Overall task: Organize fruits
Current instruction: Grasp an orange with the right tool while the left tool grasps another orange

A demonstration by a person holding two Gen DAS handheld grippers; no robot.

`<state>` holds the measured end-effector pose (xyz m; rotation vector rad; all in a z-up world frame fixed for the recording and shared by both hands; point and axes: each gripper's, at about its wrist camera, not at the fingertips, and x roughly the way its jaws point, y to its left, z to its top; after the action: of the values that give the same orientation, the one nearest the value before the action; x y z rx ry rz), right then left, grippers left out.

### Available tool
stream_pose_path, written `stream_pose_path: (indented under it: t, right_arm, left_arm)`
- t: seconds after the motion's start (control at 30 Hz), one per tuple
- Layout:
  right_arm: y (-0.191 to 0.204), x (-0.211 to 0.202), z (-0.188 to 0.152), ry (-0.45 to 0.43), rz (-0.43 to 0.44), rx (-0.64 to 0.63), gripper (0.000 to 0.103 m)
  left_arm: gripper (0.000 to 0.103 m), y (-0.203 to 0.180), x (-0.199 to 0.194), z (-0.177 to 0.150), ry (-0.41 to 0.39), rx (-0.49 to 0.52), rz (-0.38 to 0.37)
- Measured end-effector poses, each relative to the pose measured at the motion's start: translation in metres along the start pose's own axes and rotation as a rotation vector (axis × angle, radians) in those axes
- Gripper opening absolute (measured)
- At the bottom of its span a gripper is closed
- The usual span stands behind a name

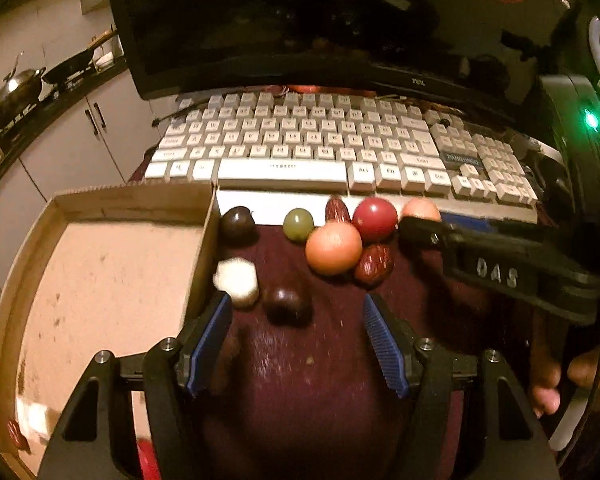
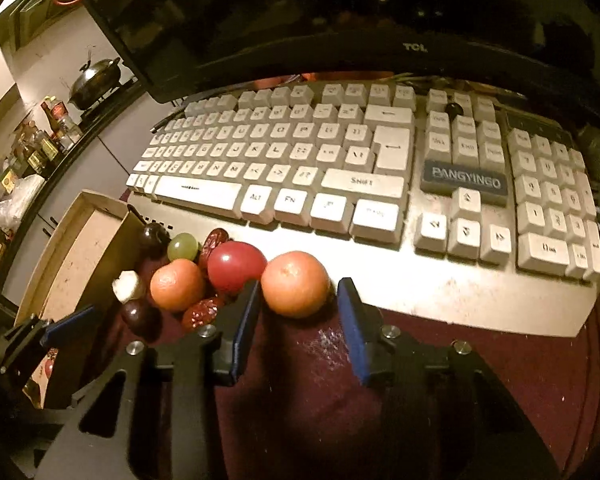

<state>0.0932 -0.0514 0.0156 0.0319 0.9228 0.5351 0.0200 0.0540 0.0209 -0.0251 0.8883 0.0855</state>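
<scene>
Blue pads of the right claw (image 2: 298, 312) are sitting on either side of an orange fruit (image 2: 295, 283), near it but not squeezing yet. This fruit is resting on the dark red counter (image 2: 480, 360), just in front of the keyboard (image 2: 340, 168). More fruits are waiting beside it: a red one (image 2: 236, 265), another orange one (image 2: 177, 285) and a green grape (image 2: 183, 246). Off to one side, the left claw (image 1: 296, 320) is hanging wide apart over a dark round fruit (image 1: 286, 300). It is holding nothing. Picking up looks like the job now. Next, the right claw needs to close gently, lift the fruit, and carry it to the cardboard tray (image 1: 112, 204).
</scene>
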Motion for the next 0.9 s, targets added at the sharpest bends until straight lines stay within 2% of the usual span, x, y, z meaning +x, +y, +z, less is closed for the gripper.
stream_pose_path:
  t: [0.07,0.2,0.4,0.57,0.63,0.67,0.73,0.77,0.9]
  right_arm:
    - [-0.001,0.001,0.0,-0.005,0.015,-0.006,0.037]
    - [-0.017,-0.003,0.0,0.001,0.084,0.053,0.036]
    - [-0.045,-0.021,0.003,-0.039,0.126,0.139,0.036]
    - [-0.056,-0.03,0.005,-0.059,0.148,0.177,0.036]
    - [-0.058,-0.033,0.006,-0.073,0.15,0.19,0.036]
    - [-0.06,-0.035,0.005,-0.076,0.153,0.194,0.036]
    - [-0.064,-0.037,0.006,-0.08,0.157,0.204,0.036]
    - [-0.064,-0.038,0.006,-0.083,0.155,0.205,0.036]
    - [-0.063,-0.038,0.006,-0.089,0.152,0.199,0.036]
  left_arm:
    - [0.068,0.0,0.004,0.008,0.003,0.013,0.021]
    - [0.068,-0.006,0.013,0.017,0.015,0.069,0.042]
    - [0.067,-0.018,0.027,0.025,0.055,0.118,0.059]
    - [0.067,-0.017,0.044,0.037,0.102,0.071,0.033]
    - [0.062,-0.018,0.053,0.035,0.129,0.063,0.028]
    - [0.058,-0.022,0.052,0.033,0.114,0.08,0.033]
    - [0.039,-0.025,0.051,0.033,0.115,0.08,0.003]
    - [0.035,-0.024,0.052,0.034,0.124,0.065,-0.02]
    - [0.034,-0.023,0.054,0.035,0.11,0.055,-0.031]
